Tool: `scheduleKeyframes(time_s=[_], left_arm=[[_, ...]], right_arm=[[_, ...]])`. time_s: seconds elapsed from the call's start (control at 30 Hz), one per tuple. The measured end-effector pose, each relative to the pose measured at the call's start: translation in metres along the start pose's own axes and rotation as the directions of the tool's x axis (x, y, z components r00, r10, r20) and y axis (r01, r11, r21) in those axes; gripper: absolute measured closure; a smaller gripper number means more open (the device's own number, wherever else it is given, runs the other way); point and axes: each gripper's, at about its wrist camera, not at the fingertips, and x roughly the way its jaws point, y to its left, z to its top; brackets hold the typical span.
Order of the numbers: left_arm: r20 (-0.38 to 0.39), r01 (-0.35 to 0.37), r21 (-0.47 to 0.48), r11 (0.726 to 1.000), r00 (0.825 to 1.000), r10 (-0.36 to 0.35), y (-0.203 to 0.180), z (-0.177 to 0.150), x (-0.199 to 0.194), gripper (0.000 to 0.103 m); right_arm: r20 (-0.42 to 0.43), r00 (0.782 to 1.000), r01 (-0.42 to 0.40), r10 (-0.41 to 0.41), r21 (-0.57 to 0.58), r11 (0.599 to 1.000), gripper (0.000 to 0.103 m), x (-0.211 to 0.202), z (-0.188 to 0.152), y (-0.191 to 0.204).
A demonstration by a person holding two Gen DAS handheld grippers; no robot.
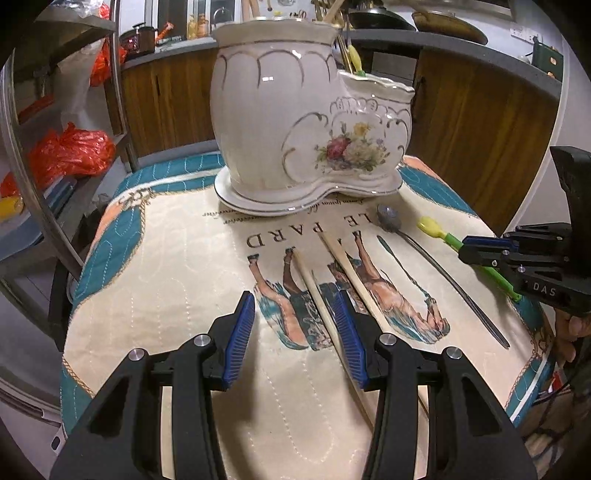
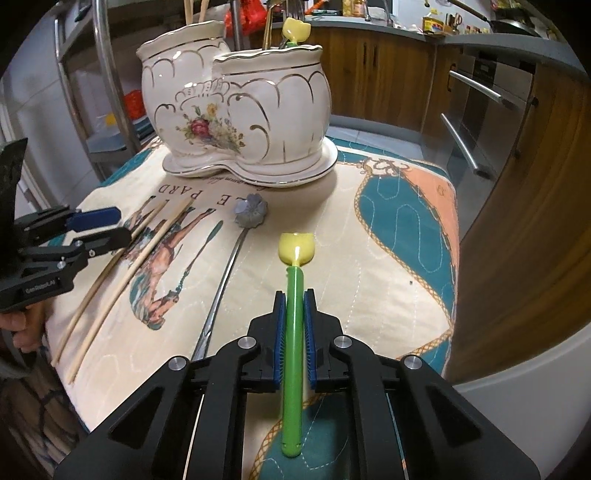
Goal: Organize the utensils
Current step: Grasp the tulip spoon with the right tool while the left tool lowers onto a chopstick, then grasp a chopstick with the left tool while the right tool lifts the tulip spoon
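My right gripper (image 2: 294, 295) is shut on the green handle of a plastic spoon (image 2: 293, 350) whose yellow tulip-shaped head (image 2: 295, 247) points toward the white floral ceramic holder (image 2: 240, 110). Whether the spoon rests on the cloth I cannot tell. My left gripper (image 1: 294, 299) stands open over two wooden chopsticks (image 1: 351, 273); one chopstick (image 1: 310, 280) runs between its jaws, close to the right pad. A metal spoon with a flower-shaped bowl (image 1: 388, 218) lies between the chopsticks and the green spoon (image 1: 454, 242). The holder (image 1: 295, 129) has other utensils in it, including a second yellow-headed spoon (image 2: 293, 29).
A quilted printed cloth (image 2: 388, 258) covers the small table, and its edges drop off near both grippers. A metal rack with red bags (image 1: 74, 147) stands to the left. Wooden cabinets and an oven front (image 2: 480, 110) lie beyond the table.
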Motion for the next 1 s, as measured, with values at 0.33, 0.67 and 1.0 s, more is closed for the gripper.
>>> scheduleKeyframes(time_s=[0.33, 0.67, 1.0], left_arm=[[-0.135, 0.011, 0.073, 0.997, 0.991, -0.001, -0.009, 0.007, 0.002, 0.082], [-0.274, 0.072, 0.203, 0.976, 0.962, -0.014, -0.022, 0.006, -0.005, 0.082], [-0.350, 0.146, 0.193, 0.970, 0.934, -0.071, -0.015, 0.030, 0.015, 0.088]], right_arm=[[-0.035, 0.999, -0.017, 0.017, 0.015, 1.000, 0.092, 0.002, 0.005, -0.002], [-0.290, 0.957, -0.049, 0.018, -0.099, 0.994, 0.092, 0.015, 0.035, 0.002], [-0.514, 0.855, -0.044, -0.068, -0.203, 0.978, 0.092, 0.038, 0.060, 0.019]])
